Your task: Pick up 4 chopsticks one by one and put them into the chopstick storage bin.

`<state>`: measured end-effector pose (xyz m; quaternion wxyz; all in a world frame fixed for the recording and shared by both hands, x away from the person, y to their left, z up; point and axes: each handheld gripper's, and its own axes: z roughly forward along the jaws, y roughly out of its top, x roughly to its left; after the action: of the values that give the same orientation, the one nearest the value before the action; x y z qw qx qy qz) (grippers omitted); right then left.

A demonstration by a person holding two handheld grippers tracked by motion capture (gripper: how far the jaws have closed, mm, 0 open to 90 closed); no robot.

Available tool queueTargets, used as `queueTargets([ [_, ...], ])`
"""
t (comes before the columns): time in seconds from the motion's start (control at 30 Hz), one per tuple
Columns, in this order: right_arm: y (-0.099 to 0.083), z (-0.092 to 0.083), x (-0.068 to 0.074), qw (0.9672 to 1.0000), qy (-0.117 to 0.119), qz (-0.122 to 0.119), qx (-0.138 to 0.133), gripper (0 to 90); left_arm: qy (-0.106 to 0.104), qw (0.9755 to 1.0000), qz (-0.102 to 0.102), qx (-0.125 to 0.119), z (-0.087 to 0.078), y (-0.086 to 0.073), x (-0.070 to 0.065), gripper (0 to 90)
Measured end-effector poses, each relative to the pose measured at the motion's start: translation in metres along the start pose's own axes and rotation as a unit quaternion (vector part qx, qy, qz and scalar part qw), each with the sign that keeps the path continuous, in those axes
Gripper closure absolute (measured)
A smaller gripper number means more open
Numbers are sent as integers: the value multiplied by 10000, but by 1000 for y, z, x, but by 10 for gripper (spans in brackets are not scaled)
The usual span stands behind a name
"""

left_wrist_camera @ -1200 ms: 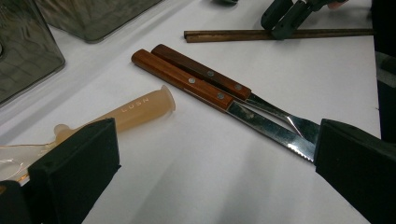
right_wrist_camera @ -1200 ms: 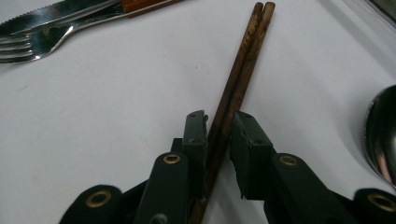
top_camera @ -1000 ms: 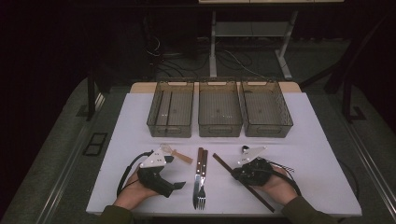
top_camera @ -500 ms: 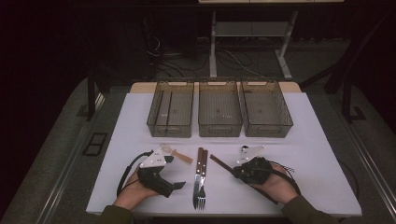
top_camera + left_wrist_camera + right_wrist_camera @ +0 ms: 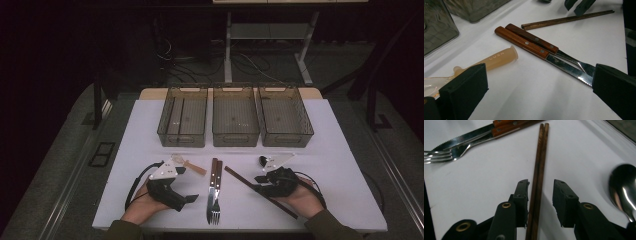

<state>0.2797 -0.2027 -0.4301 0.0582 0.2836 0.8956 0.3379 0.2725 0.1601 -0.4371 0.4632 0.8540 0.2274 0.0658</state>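
Observation:
A pair of dark wooden chopsticks (image 5: 240, 178) lies slantwise on the white table (image 5: 340, 165). My right gripper (image 5: 258, 183) straddles it. In the right gripper view the chopsticks (image 5: 541, 150) run between the jaws of my right gripper (image 5: 541, 183), close against the left pad and clear of the right one. These jaws have just been opening. My left gripper (image 5: 185, 185) rests at the front left. In its own view my left gripper (image 5: 539, 75) is wide open over bare table.
A wooden-handled knife and fork (image 5: 214, 187) lie side by side between the hands. A translucent spoon (image 5: 191, 165) lies left of them, a metal spoon (image 5: 263, 160) right. Three clear bins (image 5: 235, 119) stand in a row behind.
The right gripper's jaws stand wider around the chopsticks, whose near end shows again past the right hand. The left hand has stayed put.

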Motion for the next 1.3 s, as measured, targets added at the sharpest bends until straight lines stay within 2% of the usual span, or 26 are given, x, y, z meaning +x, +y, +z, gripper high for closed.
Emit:
queueTargets([
  [0.07,-7,-8,-1,9999,-75,71,-8,649,7,10000,-5,2,0,0,0,0],
  [0.2,-19,-23,-1,9999,-53,153,-49,734,11,10000,-12,8,0,0,0,0],
  [0.3,-26,-26,2,9999,-22,150,-14,769,8,10000,-18,19,1,0,0,0],
  [0.57,-26,-16,2,9997,-92,120,188,807,14,10000,-12,1,0,0,0,0],
  [0.9,-26,-14,2,9997,17,131,197,807,22,10000,-21,-9,0,0,0,0],
  [1.3,-25,-10,1,9996,-164,85,223,811,23,10000,-8,-5,0,0,0,0],
])
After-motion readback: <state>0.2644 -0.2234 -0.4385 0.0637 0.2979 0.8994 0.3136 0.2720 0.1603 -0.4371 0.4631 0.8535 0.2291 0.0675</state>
